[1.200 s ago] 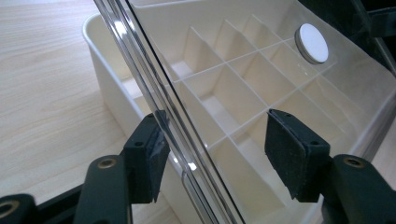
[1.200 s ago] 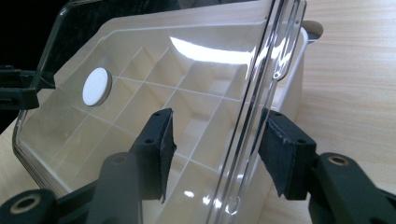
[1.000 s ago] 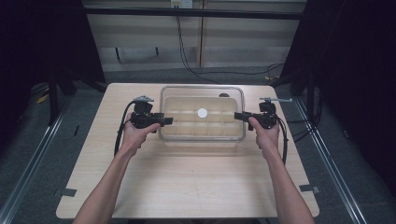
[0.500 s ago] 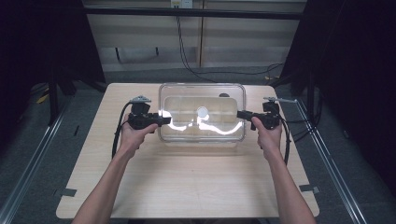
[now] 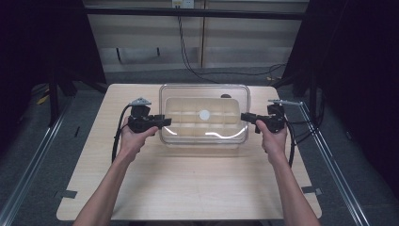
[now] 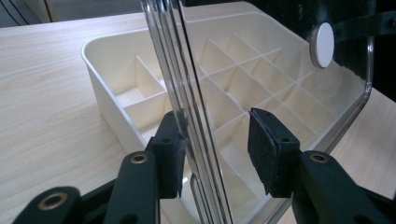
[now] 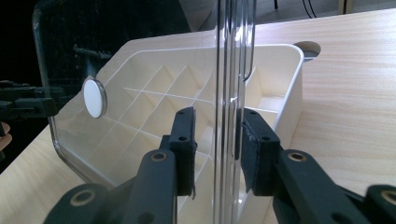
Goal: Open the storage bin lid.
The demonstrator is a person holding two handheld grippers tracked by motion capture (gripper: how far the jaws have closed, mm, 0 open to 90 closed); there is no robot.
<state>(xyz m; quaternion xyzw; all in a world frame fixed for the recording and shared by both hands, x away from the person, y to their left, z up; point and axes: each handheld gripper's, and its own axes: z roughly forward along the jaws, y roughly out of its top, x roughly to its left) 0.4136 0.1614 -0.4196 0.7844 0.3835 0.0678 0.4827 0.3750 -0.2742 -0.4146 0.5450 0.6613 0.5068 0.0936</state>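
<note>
A clear plastic lid [image 5: 188, 94] with a white round knob [image 5: 204, 114] hangs level just above a cream tray [image 6: 100, 70] split into several compartments. My left gripper [image 5: 164, 121] is shut on the lid's left rim. My right gripper [image 5: 243, 116] is shut on its right rim. In the left gripper view the lid's edge [image 6: 187, 93] runs up between the jaws of my left gripper [image 6: 217, 126], with the knob [image 6: 322, 45] beyond. In the right gripper view my right gripper [image 7: 218, 121] clamps the rim [image 7: 233, 70], with the tray [image 7: 280, 93] below.
The tray sits at the back middle of a light wooden table [image 5: 188, 188]. A dark round hole [image 5: 226, 96] lies in the tabletop behind the tray. Cables trail from both grippers, and floor rails run along both sides of the table.
The lid has risen off the tray with both grippers holding its ends; it looks larger and glints differently than a second ago. Both hands stayed at the tray's sides.
</note>
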